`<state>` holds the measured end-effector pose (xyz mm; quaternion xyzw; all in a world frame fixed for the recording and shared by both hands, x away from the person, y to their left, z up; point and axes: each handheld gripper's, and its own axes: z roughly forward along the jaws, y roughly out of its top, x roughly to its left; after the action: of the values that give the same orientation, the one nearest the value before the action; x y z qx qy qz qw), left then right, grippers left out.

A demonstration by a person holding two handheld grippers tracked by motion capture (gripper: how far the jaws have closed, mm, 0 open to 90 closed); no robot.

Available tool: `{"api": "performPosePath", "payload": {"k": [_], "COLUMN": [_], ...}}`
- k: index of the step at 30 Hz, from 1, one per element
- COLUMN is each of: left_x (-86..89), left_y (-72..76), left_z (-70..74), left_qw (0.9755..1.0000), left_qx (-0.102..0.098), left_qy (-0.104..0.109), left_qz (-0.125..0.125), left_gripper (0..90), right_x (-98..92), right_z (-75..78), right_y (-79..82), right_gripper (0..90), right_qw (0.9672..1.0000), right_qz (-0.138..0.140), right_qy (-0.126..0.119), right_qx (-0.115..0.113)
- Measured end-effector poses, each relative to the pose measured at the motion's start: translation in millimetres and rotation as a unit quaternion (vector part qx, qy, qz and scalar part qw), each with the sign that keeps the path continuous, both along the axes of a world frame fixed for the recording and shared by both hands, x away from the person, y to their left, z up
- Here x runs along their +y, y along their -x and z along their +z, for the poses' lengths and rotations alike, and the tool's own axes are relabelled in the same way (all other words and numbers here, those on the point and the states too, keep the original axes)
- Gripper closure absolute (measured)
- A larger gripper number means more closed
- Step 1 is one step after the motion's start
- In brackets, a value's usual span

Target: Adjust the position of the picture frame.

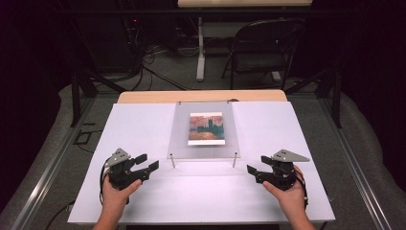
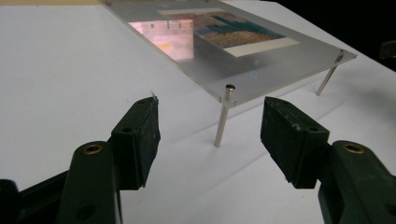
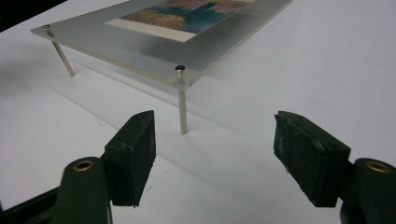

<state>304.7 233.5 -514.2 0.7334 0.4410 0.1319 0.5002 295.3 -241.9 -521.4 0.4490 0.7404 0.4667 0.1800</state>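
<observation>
1. Standing on the white table (image 1: 143, 201), a white board covering most of a wooden top, is the only workpiece; nothing else lies on the surface.
2. Clear acrylic plate (image 1: 178, 139): raised on thin metal legs at its corners, centred toward the far half of the table, level. A printed picture (image 1: 206, 128) lies flat in the middle of it, apparently already mounted.
3. Left gripper (image 1: 148, 162): held in the person's left hand, near the plate's near-left corner but apart from it. Jaws released, nothing between them; in the left gripper view the near-left leg (image 2: 222, 116) stands beyond the gap, untouched.
4. Right gripper (image 1: 253, 169): mirror position beside the near-right corner. Jaws parted, gripping nothing; the near-right leg (image 3: 182, 100) stands ahead of them, clear of both pads.
5. Judgement on progress: neither tool has contact with the plate. Either the assembly is finished and set down, or handling has not begun; the pictures do not settle which. Any lift or move of the plate remains undone.
</observation>
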Motion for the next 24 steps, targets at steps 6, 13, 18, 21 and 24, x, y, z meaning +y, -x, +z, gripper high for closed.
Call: {"api": "performPosePath", "payload": {"k": [6,13,18,21,24], "left_x": [5.0,9.5,4.8,0.1,-6.7], "left_y": [-13.5,-41.3,-66.3,-77.3,-90.0], "left_z": [6.4,7.8,14.0,19.6,27.1], "left_qw": [0.9998,0.9989,0.9982,0.9981,0.9980], "left_qx": [-0.001,0.030,0.048,0.047,0.045], "left_qy": [-0.011,0.003,0.002,-0.013,-0.022], "left_qz": [0.014,0.036,0.036,0.037,0.038], "left_gripper": [34.0,34.3,34.5,34.5,34.4], "right_x": [-3.9,-9.4,-8.8,-7.8,-7.0], "right_z": [8.4,11.9,15.1,17.6,21.9], "right_y": [-3.8,-24.7,-46.8,-60.6,-75.8], "right_gripper": [32.1,31.8,30.2,29.8,29.5], "right_qw": [1.0000,0.9998,0.9993,0.9990,0.9984], "right_qz": [-0.006,-0.014,-0.012,-0.013,-0.015], "right_qy": [-0.006,0.011,-0.004,-0.002,-0.010], "right_qx": [0.000,0.012,0.036,0.042,0.053]}}
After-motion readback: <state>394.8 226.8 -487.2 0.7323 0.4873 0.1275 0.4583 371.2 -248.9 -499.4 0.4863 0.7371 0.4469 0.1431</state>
